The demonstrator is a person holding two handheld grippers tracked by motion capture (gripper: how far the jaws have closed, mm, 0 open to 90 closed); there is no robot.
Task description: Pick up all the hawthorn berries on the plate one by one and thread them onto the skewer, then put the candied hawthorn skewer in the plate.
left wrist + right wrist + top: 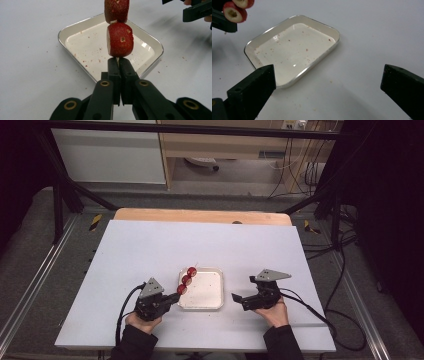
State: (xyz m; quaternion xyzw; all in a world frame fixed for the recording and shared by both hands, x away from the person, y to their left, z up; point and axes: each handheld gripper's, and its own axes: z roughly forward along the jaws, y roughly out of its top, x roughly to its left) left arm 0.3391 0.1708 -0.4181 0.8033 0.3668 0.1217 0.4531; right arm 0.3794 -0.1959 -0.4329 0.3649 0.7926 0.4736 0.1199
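Left gripper point(176, 297), near the table's front edge, is clamped on a thin skewer point(117, 59) carrying three red fruit slices point(187, 280) over the white tray point(212, 300). Right gripper point(239, 299) stands wide and empty. Judgement: light, brittle stick, soft fruit; grip the bare stick.

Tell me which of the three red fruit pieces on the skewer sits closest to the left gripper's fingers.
The lowest piece, right above the left gripper, whose shut fingers pinch the skewer beneath it. The other two sit farther up, over the tray.
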